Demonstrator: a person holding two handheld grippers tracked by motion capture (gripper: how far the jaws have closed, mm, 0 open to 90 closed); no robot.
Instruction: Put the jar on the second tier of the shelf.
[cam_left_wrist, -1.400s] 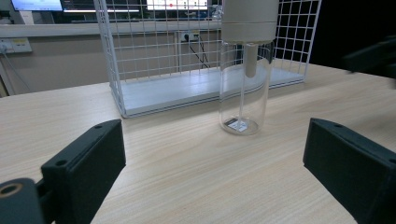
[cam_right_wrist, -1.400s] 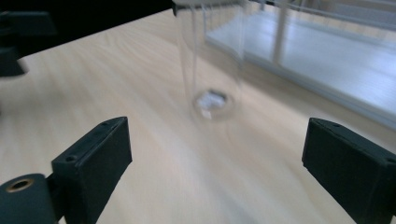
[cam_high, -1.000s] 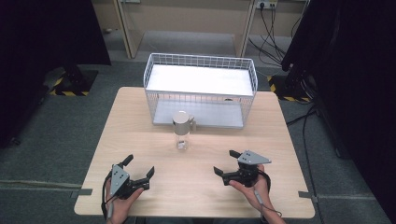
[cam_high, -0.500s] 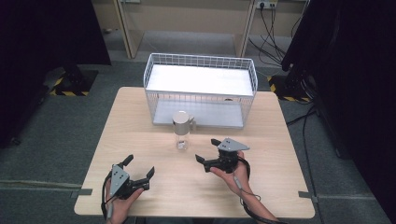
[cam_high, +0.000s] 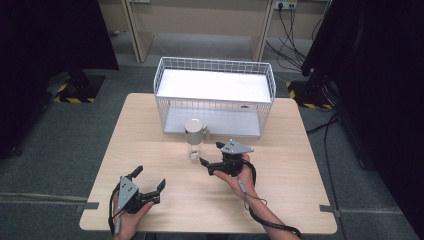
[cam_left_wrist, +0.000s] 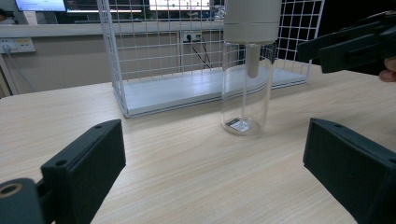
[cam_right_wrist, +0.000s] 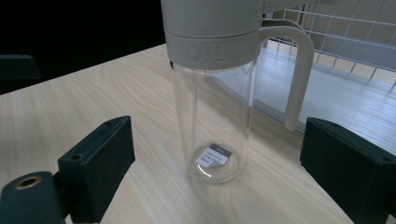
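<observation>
On table (cam_high: 150, 135), 1 oil bottle (cam_high: 193, 138), 1 wire basket (cam_high: 215, 95), 2 hand-held grippers, left hand-held gripper (cam_high: 149, 183), right hand-held gripper (cam_high: 211, 154), both wide.

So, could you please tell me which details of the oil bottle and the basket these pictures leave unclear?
- Oil bottle: its lid top is cut off by the upper edge in both gripper views.
- Label inside the bottle's base: print too small to read in the right gripper view.
- Bottle handle: hidden behind the body in the left gripper view.
- Wire basket: a small dark spot near its front right is too small to identify in the high view.
</observation>
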